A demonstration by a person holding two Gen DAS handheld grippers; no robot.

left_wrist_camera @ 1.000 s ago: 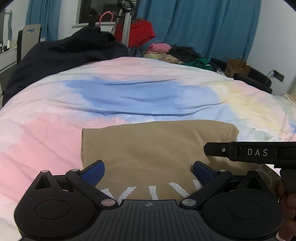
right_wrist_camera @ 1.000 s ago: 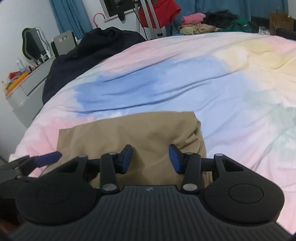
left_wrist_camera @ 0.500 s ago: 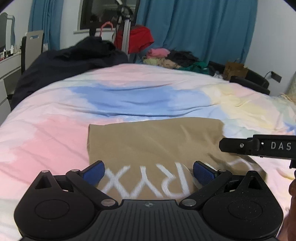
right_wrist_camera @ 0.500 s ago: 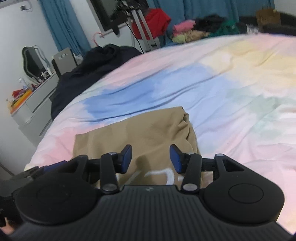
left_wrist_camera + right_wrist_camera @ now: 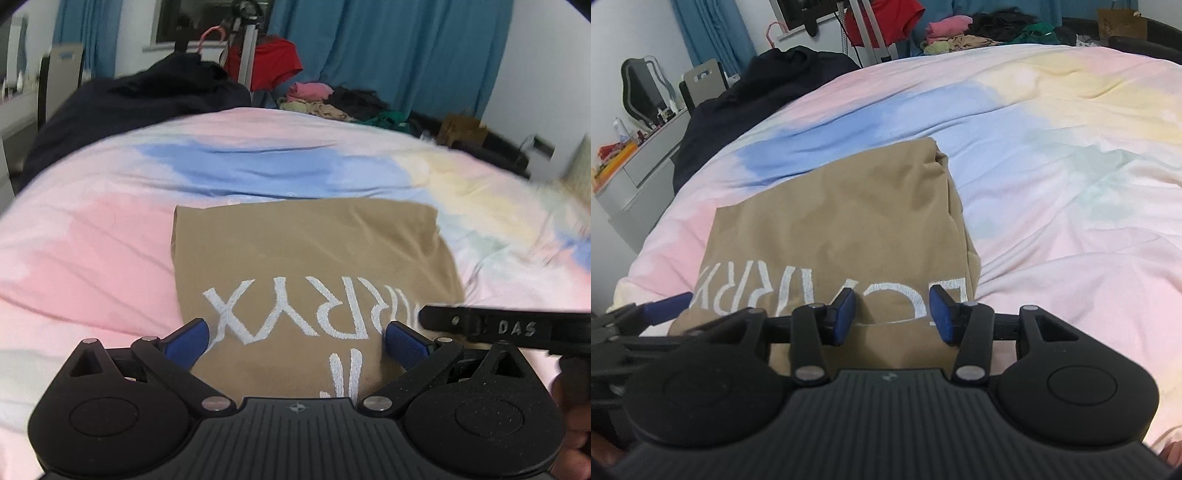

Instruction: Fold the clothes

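A tan shirt [image 5: 306, 251] with white lettering lies folded into a rectangle on the pastel bedspread [image 5: 92, 266]. My left gripper [image 5: 295, 341] hovers over its near edge, jaws wide open, nothing between the blue pads. One black finger of the right gripper [image 5: 480, 325] reaches in from the right. In the right wrist view the same shirt [image 5: 842, 221] lies below my right gripper [image 5: 892, 314], which stands open over the lettered near part, gripping nothing. A blue fingertip of the left gripper [image 5: 665, 308] shows at the left edge.
A dark garment [image 5: 129, 107] is heaped on the bed's far left corner. Beyond the bed are a red garment on a stand [image 5: 266, 59], a pile of clothes [image 5: 325, 99] and blue curtains. A grey dresser [image 5: 631, 166] stands left of the bed.
Both grippers have drawn back toward the near side of the bed, so the shirt's white lettering has come into view. The jaws have kept the same width and the shirt lies still.
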